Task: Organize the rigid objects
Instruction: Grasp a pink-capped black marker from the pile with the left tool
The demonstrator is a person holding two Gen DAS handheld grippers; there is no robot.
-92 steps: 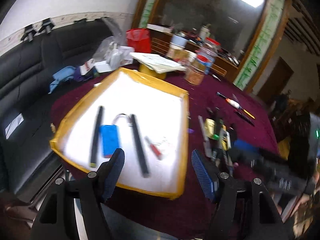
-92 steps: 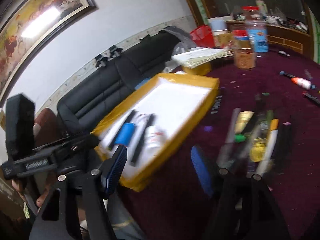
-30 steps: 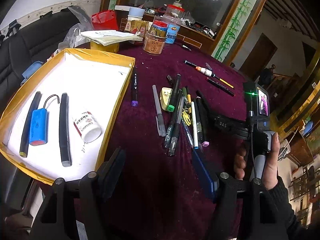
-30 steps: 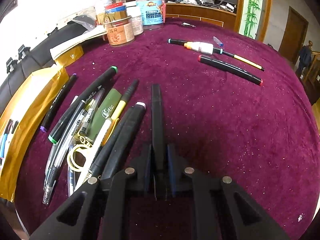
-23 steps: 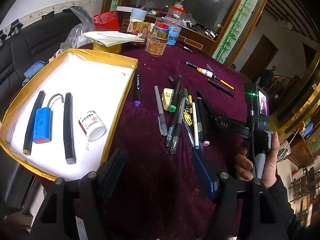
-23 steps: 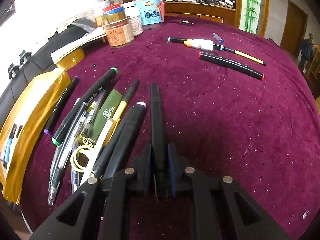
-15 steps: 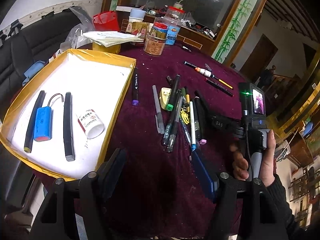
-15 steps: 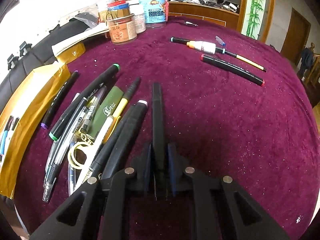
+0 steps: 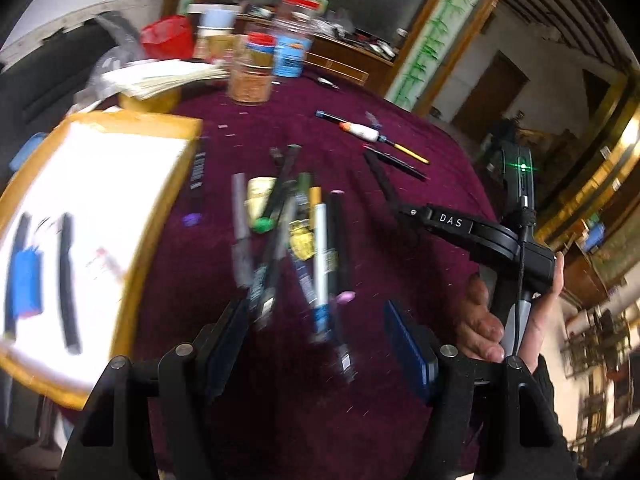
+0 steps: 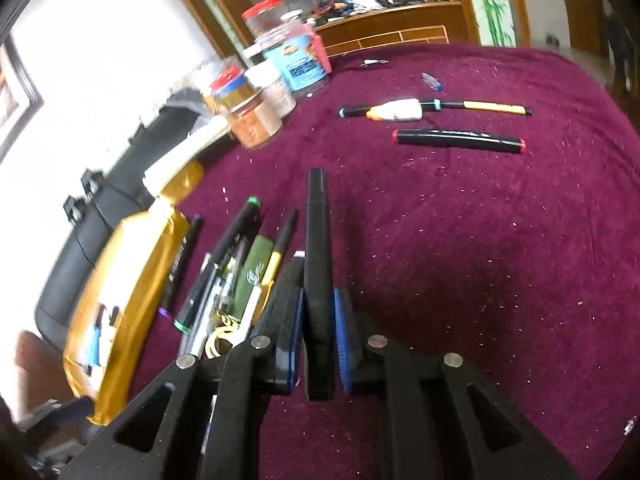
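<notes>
My right gripper (image 10: 318,300) is shut on a long black marker (image 10: 318,232) that sticks out forward between the blue pads, above the maroon tablecloth. In the left wrist view the same right gripper (image 9: 404,210), held by a hand, carries the black marker (image 9: 380,180) just right of the pile of pens (image 9: 300,232). My left gripper (image 9: 318,344) is open and holds nothing, hovering over the near end of that pile. The yellow-rimmed tray (image 9: 160,216) lies at the left with a blue battery pack (image 9: 26,284) and black tubes (image 9: 68,276) in it.
A red-capped black marker (image 10: 460,140) and a white glue pen (image 10: 396,111) lie farther back on the cloth. Jars (image 10: 256,120) and a stack of papers (image 9: 160,78) stand at the back. The pen pile (image 10: 236,272) and the tray (image 10: 120,280) lie left of my right gripper.
My right gripper has lifted the black marker off the cloth and rolled, tilting its view. The left gripper has shifted over the pens, and its picture is now blurred.
</notes>
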